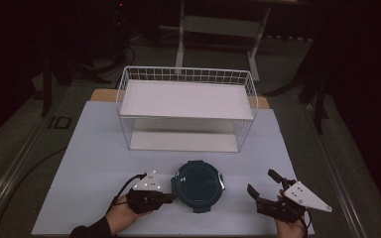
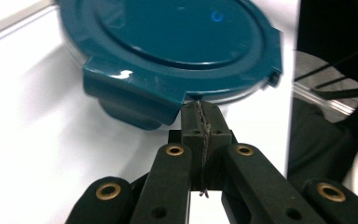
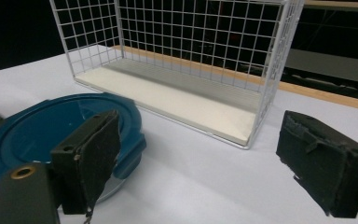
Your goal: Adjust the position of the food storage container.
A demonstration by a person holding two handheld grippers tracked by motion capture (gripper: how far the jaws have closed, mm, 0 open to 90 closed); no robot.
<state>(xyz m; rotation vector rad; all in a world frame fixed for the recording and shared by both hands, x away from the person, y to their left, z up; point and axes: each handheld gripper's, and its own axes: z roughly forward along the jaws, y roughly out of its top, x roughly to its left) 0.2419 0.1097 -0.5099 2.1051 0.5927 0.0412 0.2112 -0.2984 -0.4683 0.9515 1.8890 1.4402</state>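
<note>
A round container with a dark teal clip-on lid (image 1: 198, 182) sits on the white table near its front edge. My left gripper (image 1: 173, 198) comes in from the container's left. In the left gripper view its jaws are pressed together, and the left gripper (image 2: 200, 110) tips sit right at the lid (image 2: 177, 42) rim beside a folded-down latch tab (image 2: 130, 100). I see nothing held between them. My right gripper (image 1: 261, 181) stands open to the right of the container, apart from it. In the right gripper view the lid (image 3: 42, 130) lies behind the left pad (image 3: 93, 154).
A white wire rack (image 1: 188, 75) with an upper white shelf and a lower board stands behind the container at the table's middle. Its mesh wall (image 3: 182, 46) rises ahead of the right gripper. Dark floor and a white stand lie beyond the table.
</note>
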